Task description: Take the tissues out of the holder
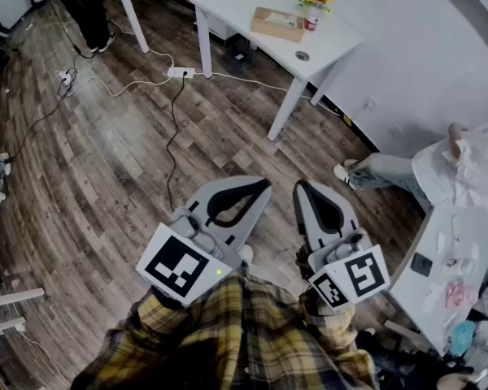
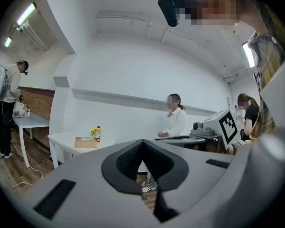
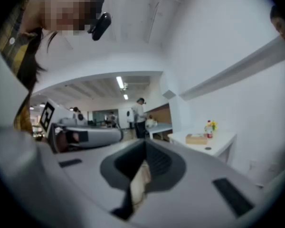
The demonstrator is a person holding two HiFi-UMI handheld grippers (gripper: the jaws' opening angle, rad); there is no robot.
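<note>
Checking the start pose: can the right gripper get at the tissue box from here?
Probably not yet. The tissue box sits on a far table, across the floor from the right gripper, held near the body, jaws shut. No furniture stands between.

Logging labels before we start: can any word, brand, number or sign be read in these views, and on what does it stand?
No text is readable in any view.
Left marker cube and right marker cube: black-and-white square patterns, no letters.
Bottle on the white table: red label, too small to read.
Tissue holder: no print can be made out.
</note>
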